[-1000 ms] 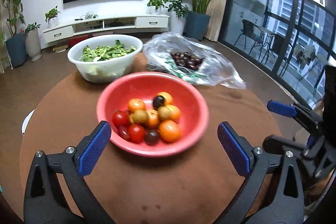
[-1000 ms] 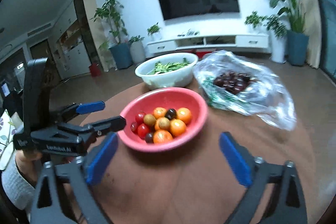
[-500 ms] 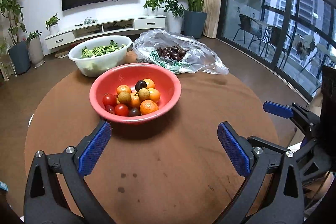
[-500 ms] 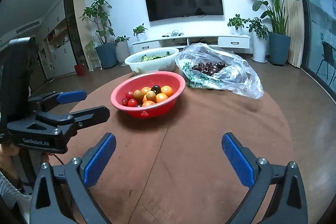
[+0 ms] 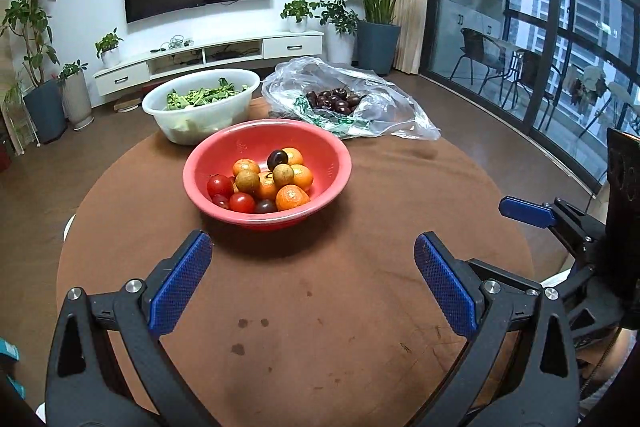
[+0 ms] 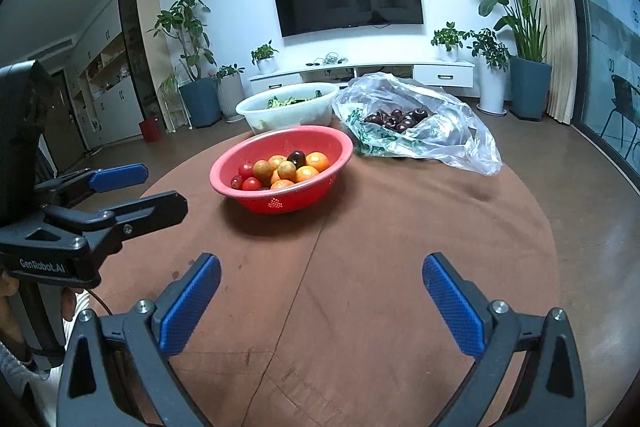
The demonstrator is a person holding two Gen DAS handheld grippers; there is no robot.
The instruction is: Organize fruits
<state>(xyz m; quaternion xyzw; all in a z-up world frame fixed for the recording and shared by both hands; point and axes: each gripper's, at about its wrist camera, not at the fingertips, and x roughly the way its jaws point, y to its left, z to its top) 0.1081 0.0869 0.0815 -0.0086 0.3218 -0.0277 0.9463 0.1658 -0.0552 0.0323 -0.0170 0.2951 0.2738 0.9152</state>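
A red bowl [image 5: 240, 143] [image 6: 280, 203] sits on the round brown table [image 5: 340, 327], holding oranges, red tomatoes, brownish round fruits and dark plums. Behind it to the right lies a clear plastic bag [image 5: 384, 107] [image 6: 452, 135] with dark cherries [image 5: 334, 99] inside. My left gripper [image 5: 312, 247] is open and empty, a short way in front of the bowl. My right gripper [image 6: 320, 267] is also open and empty, further back over bare table. Each gripper shows at the edge of the other's view, the right gripper [image 5: 524, 211] and the left gripper [image 6: 148, 187].
A white bowl of green leaves [image 5: 200, 107] [image 6: 288, 107] stands at the far side of the table, left of the bag. Beyond the table are a TV cabinet [image 5: 208, 59], potted plants and glass doors on the right. A hand and sleeve [image 6: 16, 355] hold the left gripper.
Both grippers have drawn back from the red bowl over the last second, so it looks smaller and further off. Both stay open; nothing on the table has moved.
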